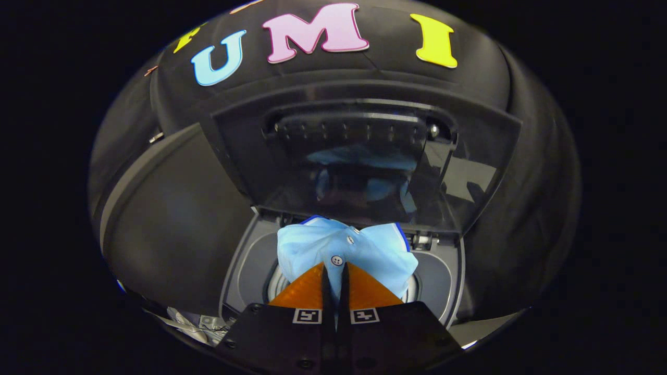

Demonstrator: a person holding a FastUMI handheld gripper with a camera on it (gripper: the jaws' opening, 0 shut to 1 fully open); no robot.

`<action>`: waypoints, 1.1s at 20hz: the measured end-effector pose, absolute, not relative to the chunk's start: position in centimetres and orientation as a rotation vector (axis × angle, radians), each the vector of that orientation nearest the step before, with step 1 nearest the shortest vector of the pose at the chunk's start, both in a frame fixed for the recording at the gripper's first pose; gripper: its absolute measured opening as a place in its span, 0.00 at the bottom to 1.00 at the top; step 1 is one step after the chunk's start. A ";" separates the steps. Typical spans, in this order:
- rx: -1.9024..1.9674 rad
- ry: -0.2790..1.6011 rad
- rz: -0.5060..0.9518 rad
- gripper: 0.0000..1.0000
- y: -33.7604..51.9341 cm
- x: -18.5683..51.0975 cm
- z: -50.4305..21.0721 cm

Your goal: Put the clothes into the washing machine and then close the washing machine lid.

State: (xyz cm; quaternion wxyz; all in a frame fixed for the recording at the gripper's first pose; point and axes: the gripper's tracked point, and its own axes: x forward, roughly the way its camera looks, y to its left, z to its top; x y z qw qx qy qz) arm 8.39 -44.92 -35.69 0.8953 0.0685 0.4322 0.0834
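Gripper (334, 266): fingers pressed together, clamped on a fold of the light blue shirt (349, 250).
Shirt: bunched at the fingertips, hanging over the drum opening (276, 284) of the washing machine (245, 271), near its rear edge by the hinge; collar and buttons face the camera.
Lid (365, 161): raised upright behind the opening (its glossy panel mirrors the blue cloth).
Step in hand: judged as loading, garment above the drum and not yet released.
Next move: calls for lowering the shirt well inside the rim, then parting the fingers and withdrawing clear of the fabric.
Then: lid's front edge must be brought down to shut.
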 end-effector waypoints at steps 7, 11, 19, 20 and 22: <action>0.138 1.008 0.109 0.05 -44.1 8.6 -41.6; 0.091 1.009 0.056 0.05 -44.5 8.9 -44.3; 0.039 1.038 0.059 0.05 -44.1 7.3 -46.1; 0.046 1.045 0.054 0.05 -44.2 7.2 -46.1; 0.067 1.052 0.040 0.05 -44.3 7.1 -46.5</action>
